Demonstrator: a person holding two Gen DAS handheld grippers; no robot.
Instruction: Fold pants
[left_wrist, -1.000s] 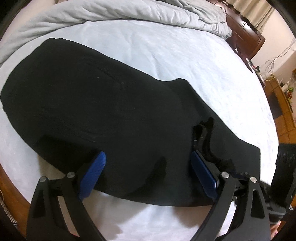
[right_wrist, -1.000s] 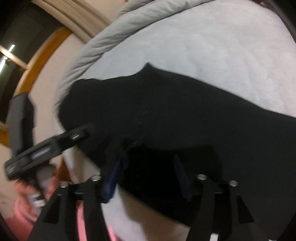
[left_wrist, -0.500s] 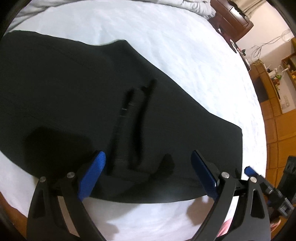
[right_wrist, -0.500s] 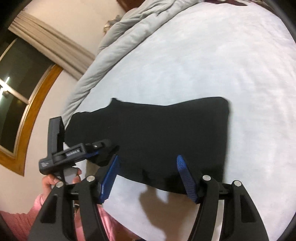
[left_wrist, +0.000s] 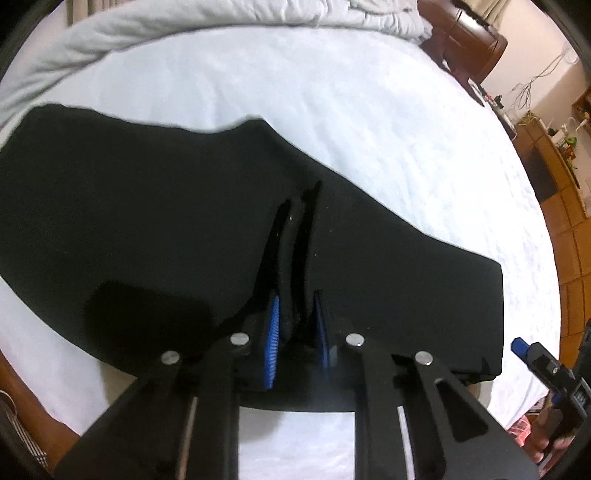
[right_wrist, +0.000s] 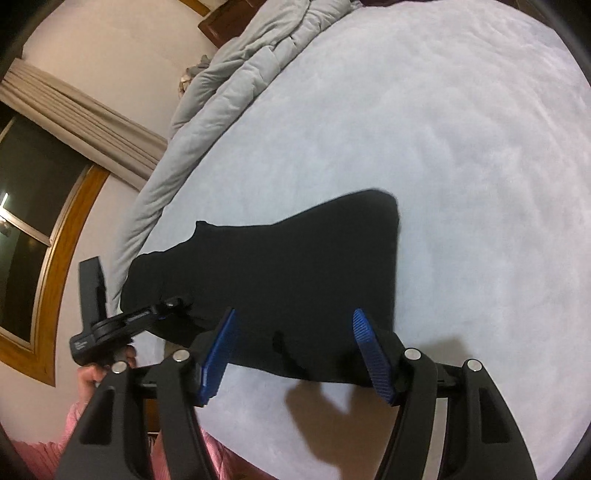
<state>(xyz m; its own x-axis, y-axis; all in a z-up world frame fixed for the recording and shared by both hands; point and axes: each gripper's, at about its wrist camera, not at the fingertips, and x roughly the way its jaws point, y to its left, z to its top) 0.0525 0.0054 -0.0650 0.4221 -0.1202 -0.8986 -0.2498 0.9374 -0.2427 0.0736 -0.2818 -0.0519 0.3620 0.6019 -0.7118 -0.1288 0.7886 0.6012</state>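
Black pants (left_wrist: 166, 221) lie folded flat on a white bed sheet (left_wrist: 332, 92); they also show in the right wrist view (right_wrist: 295, 266). My left gripper (left_wrist: 295, 325) is nearly shut, its blue pads pinching a raised fold of the pants near their front edge. In the right wrist view the left gripper (right_wrist: 173, 308) sits at the pants' left end. My right gripper (right_wrist: 291, 332) is open and empty, above the pants' near edge, apart from the cloth. Its tip shows at the right edge of the left wrist view (left_wrist: 532, 354).
A grey duvet (left_wrist: 184, 33) is bunched along the bed's far side, also in the right wrist view (right_wrist: 240, 74). Dark wooden furniture (left_wrist: 465, 40) and shelves stand beyond the bed. A window with a wooden frame (right_wrist: 48, 236) and curtains is at left.
My left gripper has closed from wide open onto a fold of the pants. My right gripper has drawn back and up from the pants, staying open.
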